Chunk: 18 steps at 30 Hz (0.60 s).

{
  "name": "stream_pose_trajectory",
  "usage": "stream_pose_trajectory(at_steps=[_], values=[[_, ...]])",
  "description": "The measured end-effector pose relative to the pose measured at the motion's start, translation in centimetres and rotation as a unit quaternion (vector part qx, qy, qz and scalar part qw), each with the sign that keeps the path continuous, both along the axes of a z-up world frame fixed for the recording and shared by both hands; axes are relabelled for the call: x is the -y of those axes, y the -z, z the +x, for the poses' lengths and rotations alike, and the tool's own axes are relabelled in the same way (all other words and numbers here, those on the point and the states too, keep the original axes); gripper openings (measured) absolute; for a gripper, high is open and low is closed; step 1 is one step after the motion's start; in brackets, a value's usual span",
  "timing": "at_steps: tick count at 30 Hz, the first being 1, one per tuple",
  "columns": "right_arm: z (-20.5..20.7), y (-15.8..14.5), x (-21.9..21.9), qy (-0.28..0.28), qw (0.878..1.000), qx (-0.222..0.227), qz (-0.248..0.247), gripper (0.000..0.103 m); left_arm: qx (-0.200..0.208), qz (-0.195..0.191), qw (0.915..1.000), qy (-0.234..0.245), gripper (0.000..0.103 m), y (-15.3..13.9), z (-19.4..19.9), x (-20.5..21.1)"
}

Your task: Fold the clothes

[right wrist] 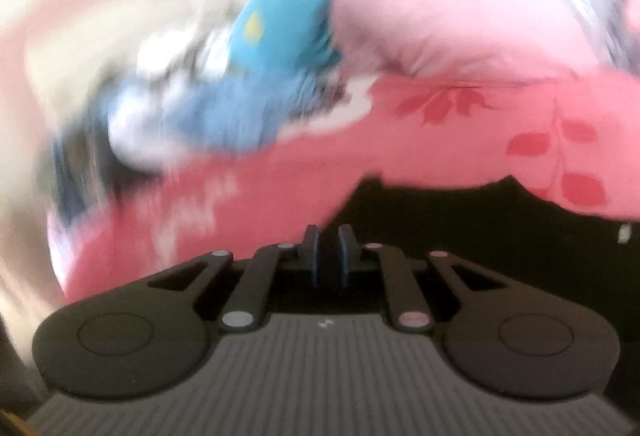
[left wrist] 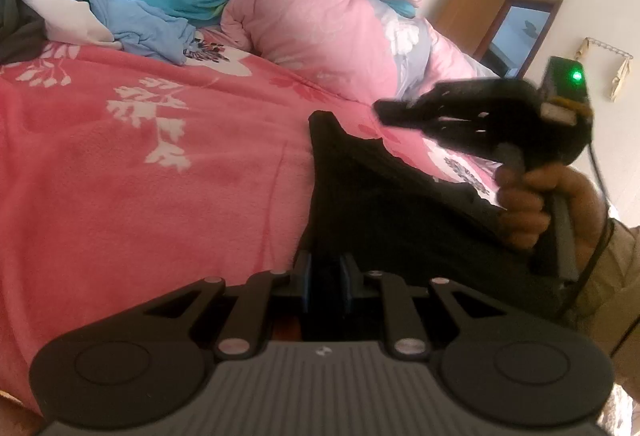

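Left wrist view: black garment (left wrist: 384, 204) lies on the pink bedsheet (left wrist: 140, 176), right of centre, its pointed corner at the far end and its left edge running back to the left hand-held gripper (left wrist: 326, 268). That gripper's jaws are pinched on the garment's near edge. Bare sheet to the left gives open room; the far side is crowded by a pink duvet (left wrist: 320, 32) and a blue clothes heap (left wrist: 148, 24).

Right hand (left wrist: 536, 204) holds the right hand-held gripper (left wrist: 386, 110) above the garment's far right edge, pointing left. Right wrist view is blurred: right hand-held gripper (right wrist: 329, 250) narrowly parted, nothing visibly clamped, garment (right wrist: 480, 220) just beyond.
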State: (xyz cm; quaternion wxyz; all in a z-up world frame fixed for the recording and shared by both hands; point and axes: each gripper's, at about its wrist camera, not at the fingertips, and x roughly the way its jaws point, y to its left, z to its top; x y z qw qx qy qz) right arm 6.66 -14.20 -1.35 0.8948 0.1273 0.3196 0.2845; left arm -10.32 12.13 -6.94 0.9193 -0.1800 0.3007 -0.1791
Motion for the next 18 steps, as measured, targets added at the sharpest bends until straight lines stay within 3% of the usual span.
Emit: stream_pose_trajectory(at_steps=[4, 10, 13, 15, 18], values=[[-1.6, -1.3, 3.2, 0.026, 0.999, 0.003, 0.035, 0.011, 0.001, 0.003, 1.0, -0.001, 0.018, 0.0, 0.0, 0.1], [-8.2, -3.2, 12.5, 0.125, 0.992, 0.01, 0.023, 0.011, 0.003, 0.009, 0.9999, -0.003, 0.018, -0.1, -0.1, 0.3], [-12.7, -4.1, 18.5, 0.203, 0.979, 0.016, 0.005, 0.014, 0.004, 0.016, 0.9999, -0.005, 0.018, -0.2, -0.2, 0.5], [-15.5, -4.7, 22.5, 0.26, 0.965, 0.016, -0.006, 0.022, 0.005, 0.023, 0.9997, -0.006, 0.018, -0.2, -0.3, 0.7], [-19.0, -4.6, 27.6, 0.329, 0.944, 0.006, -0.002, 0.025, 0.006, 0.037, 0.9993, -0.01, 0.018, -0.4, -0.4, 1.2]])
